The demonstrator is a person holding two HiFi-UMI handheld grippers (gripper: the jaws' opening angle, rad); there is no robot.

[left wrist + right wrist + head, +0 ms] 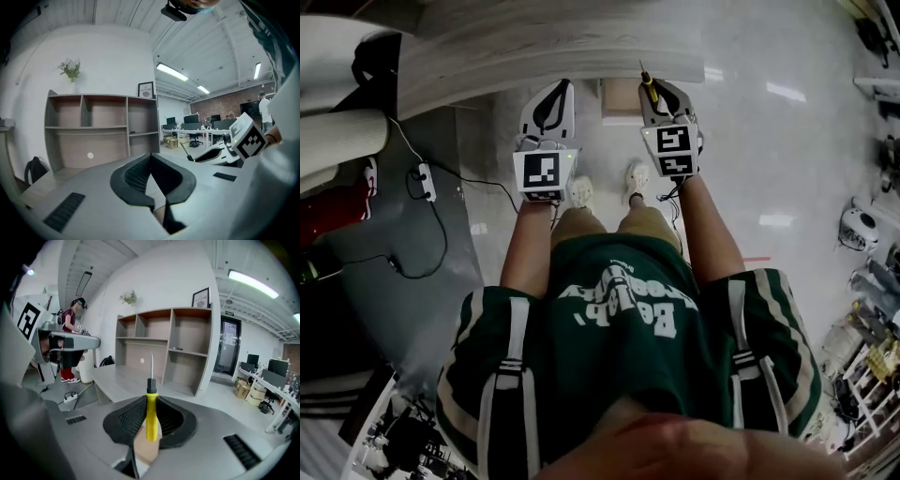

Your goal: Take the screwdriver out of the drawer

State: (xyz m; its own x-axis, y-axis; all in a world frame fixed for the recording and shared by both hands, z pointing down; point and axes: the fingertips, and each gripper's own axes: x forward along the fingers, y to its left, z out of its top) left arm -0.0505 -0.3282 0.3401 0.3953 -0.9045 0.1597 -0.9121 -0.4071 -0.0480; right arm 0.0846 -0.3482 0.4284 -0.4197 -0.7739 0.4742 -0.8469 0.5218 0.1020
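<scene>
Open office: desks, monitors, shelving

Plenty of open air around both hand-held grippers, left and right, just off the counter edge, with a clear gap between them. The counter top is open right back to the shelf unit, which walls off the rear. The screwdriver sticks out past the right jaws. A power strip and cables litter the floor on the left.

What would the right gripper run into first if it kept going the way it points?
Likely the desk top, just before the shelf unit, with the tip of the screwdriver held in the right gripper touching first. Depth is unclear; it might reach the shelf.
</scene>
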